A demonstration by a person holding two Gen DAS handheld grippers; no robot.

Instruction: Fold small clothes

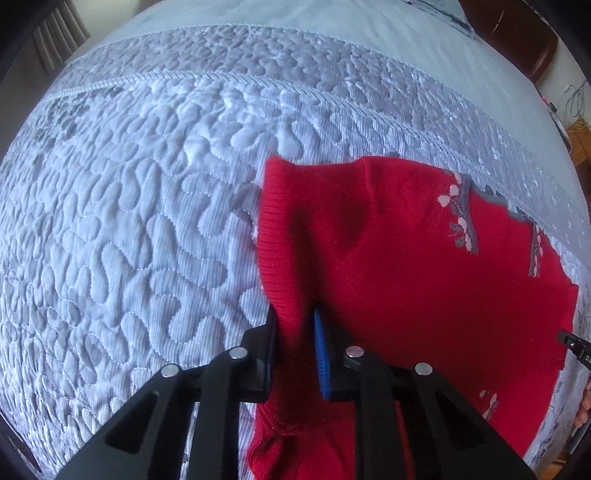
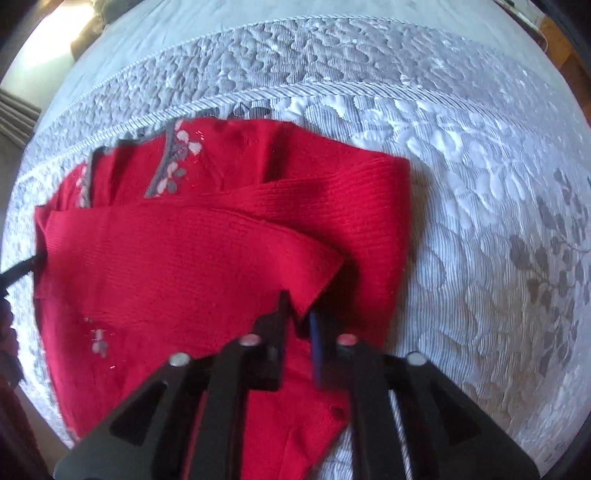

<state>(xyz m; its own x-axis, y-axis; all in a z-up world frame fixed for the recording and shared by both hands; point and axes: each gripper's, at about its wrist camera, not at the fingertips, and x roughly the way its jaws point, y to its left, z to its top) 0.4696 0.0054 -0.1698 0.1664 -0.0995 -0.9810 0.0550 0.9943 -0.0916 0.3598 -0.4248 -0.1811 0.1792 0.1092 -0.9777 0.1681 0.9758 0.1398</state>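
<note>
A small red knitted sweater [image 1: 406,266] with grey and pink flower trim lies on a quilted bedspread [image 1: 129,221]. My left gripper [image 1: 295,317] is shut on the sweater's ribbed left edge and lifts it a little. In the right wrist view the sweater [image 2: 166,266] lies partly folded, a ribbed strip running across it. My right gripper [image 2: 299,314] is shut on the corner of that ribbed strip, held above the sweater's right part. The right gripper's tip [image 1: 576,343] shows at the far right of the left wrist view, and the left gripper's tip [image 2: 22,269] at the far left of the right wrist view.
The grey-and-white quilted bedspread [image 2: 480,184] covers the whole bed around the sweater. A dark wooden piece of furniture [image 1: 517,33] stands beyond the bed at the upper right. A radiator-like grille [image 1: 55,33] is at the upper left.
</note>
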